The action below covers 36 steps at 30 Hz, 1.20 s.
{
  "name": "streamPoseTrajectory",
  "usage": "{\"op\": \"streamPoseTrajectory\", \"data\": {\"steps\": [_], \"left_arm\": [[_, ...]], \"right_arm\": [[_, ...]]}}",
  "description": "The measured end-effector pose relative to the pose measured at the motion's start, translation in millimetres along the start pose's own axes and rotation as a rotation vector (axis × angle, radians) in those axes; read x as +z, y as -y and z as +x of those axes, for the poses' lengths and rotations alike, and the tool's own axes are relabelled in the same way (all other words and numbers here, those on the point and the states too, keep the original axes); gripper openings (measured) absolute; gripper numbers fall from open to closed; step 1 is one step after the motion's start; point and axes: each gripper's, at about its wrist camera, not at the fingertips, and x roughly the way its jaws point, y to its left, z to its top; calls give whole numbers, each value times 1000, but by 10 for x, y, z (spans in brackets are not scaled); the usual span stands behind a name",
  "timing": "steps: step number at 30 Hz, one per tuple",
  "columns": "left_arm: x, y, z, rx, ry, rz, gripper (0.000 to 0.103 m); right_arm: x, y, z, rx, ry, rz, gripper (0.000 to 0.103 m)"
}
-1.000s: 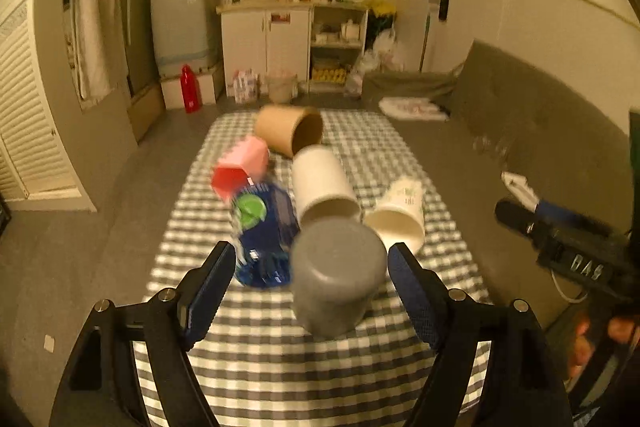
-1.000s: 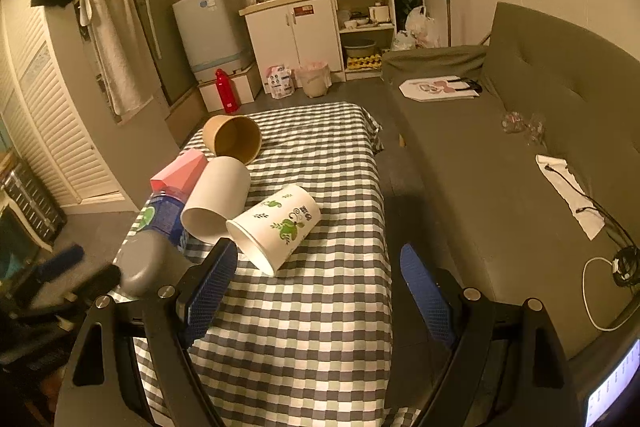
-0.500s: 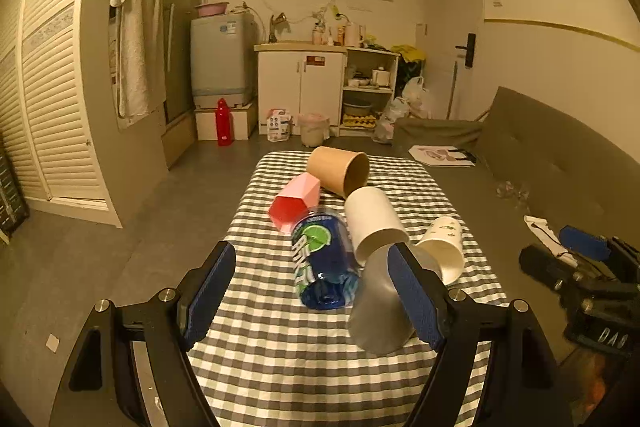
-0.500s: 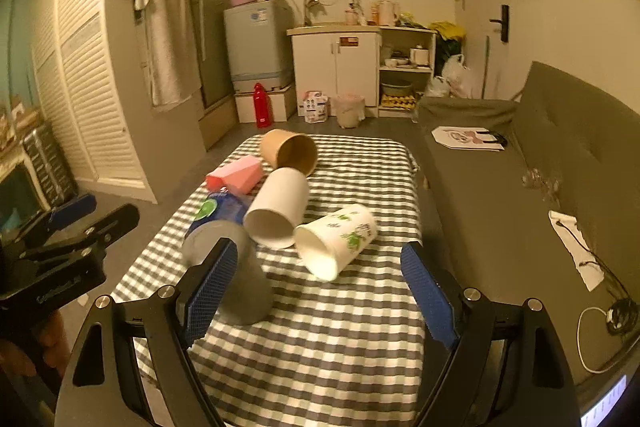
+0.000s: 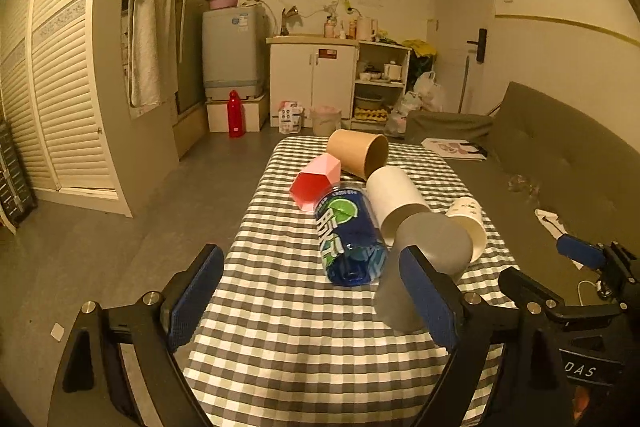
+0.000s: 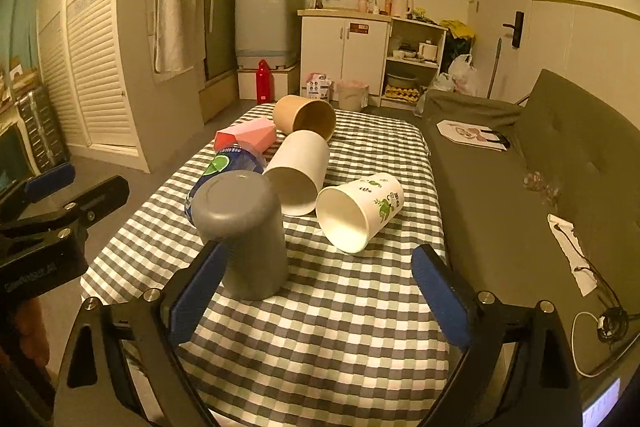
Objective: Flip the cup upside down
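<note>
A grey cup [image 6: 244, 231] stands upside down on the checked tablecloth [image 6: 340, 327], base up; it also shows in the left wrist view [image 5: 424, 259], partly behind my right finger pad. My left gripper [image 5: 310, 301] is open and empty, pulled back from the cup. My right gripper [image 6: 316, 301] is open and empty, near the table's front edge, the grey cup just beyond its left finger. Lying on their sides are a white cup [image 6: 298, 173], a printed paper cup [image 6: 360, 211], a brown cup [image 6: 306, 117], a blue cup [image 5: 348, 235] and a pink cup [image 5: 316, 181].
A grey sofa [image 6: 540, 187] runs along the table's right side with papers and a cable on it. Floor lies to the left, louvred doors [image 5: 52, 87] beyond. White cabinets [image 5: 312, 87] and a washing machine stand at the back wall.
The left gripper has let go of the grey cup and drawn back; the cup now stands base up on the cloth. Both grippers have tilted up and back.
</note>
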Motion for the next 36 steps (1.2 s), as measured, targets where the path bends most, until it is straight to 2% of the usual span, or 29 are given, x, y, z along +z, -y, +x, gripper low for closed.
{"op": "streamPoseTrajectory", "data": {"steps": [6, 13, 33, 35, 36], "left_arm": [[-21, -46, 56, 32, -15, -18, 92], [-45, -97, 129, 51, -37, -45, 93], [-49, -62, 170, 64, -44, -38, 93], [-49, -54, 175, 70, -45, -35, 95], [-50, -54, 172, 69, -44, -35, 100]], "right_arm": [[-6, 26, 56, -28, -2, 23, 103], [-4, 78, 106, -35, -11, 50, 103], [-20, 72, 124, -36, -26, 48, 103], [-21, 70, 123, -37, -26, 47, 103], [-21, 69, 125, -36, -27, 47, 103]]}}
